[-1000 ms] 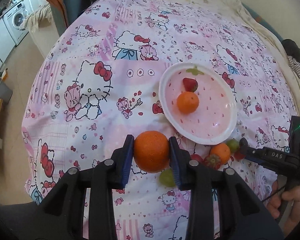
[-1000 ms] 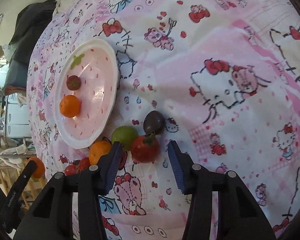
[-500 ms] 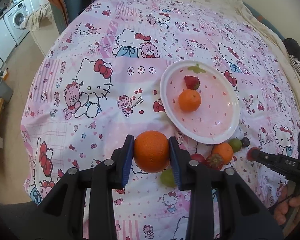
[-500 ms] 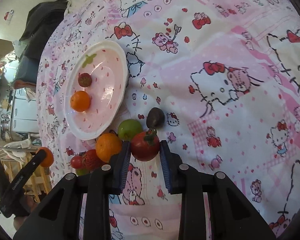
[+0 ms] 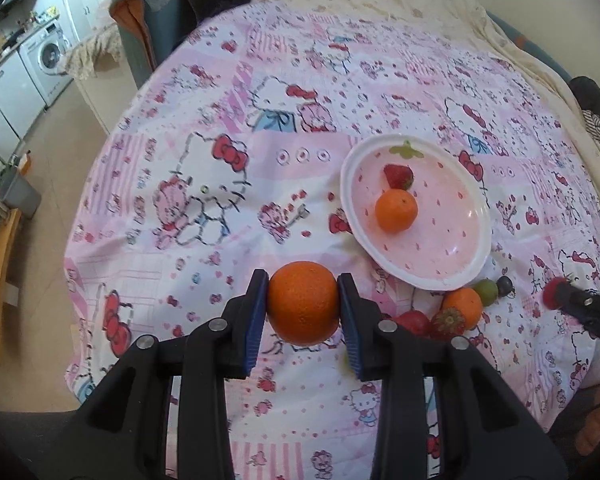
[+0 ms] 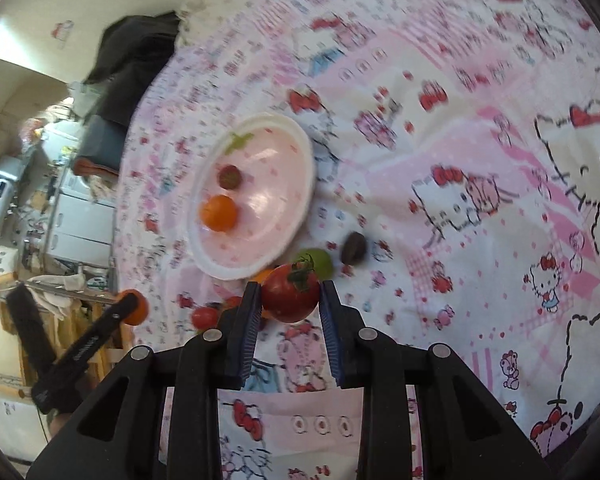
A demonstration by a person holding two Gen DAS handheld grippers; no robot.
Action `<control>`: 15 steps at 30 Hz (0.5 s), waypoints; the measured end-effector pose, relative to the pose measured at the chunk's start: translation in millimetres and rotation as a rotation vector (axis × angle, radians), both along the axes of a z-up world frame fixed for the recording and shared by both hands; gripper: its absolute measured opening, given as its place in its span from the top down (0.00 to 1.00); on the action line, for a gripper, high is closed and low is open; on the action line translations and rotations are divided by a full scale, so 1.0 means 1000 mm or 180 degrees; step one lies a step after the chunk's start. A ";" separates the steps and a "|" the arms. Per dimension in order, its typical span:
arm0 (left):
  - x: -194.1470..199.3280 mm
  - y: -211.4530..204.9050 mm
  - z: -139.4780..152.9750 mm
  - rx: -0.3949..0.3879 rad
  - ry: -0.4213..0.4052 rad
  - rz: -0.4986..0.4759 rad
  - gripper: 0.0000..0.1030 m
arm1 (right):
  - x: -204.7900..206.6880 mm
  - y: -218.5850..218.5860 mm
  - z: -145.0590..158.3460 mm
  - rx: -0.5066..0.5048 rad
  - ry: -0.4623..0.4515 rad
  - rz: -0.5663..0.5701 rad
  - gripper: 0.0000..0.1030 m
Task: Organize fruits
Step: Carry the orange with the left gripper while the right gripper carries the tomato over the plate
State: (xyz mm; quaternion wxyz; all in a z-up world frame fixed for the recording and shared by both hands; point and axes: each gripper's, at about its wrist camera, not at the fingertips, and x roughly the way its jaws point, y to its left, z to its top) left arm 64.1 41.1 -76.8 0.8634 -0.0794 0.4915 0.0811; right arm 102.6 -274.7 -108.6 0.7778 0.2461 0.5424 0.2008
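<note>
My left gripper [image 5: 303, 308] is shut on a large orange [image 5: 303, 304] and holds it above the bedspread, left of the pink plate [image 5: 452, 248]. The plate holds a small orange [image 5: 396, 211] and a strawberry [image 5: 399, 176]. My right gripper [image 6: 288, 306] is shut on a red tomato [image 6: 290, 292], lifted above the cloth near the plate [image 6: 288, 184]. Loose on the cloth by the plate's near rim lie a green fruit [image 6: 322, 262], a dark fruit [image 6: 353, 247], a small orange [image 5: 462, 307], a strawberry [image 5: 448, 320] and a small red fruit [image 6: 205, 317].
The bedspread [image 5: 220, 200] has a pink cartoon print and drops off at the left to the floor. A washing machine [image 5: 46, 60] and a chair with dark clothes [image 5: 172, 8] stand beyond the far left edge.
My right gripper closed on the tomato and lifted it off the cloth, pulling back from the fruit pile. My left gripper kept hold of the large orange and barely moved.
</note>
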 end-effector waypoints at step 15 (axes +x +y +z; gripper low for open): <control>-0.006 0.015 0.055 0.0162 -0.0494 0.0089 0.70 | -0.002 0.012 0.079 0.0276 -0.0938 0.0086 0.70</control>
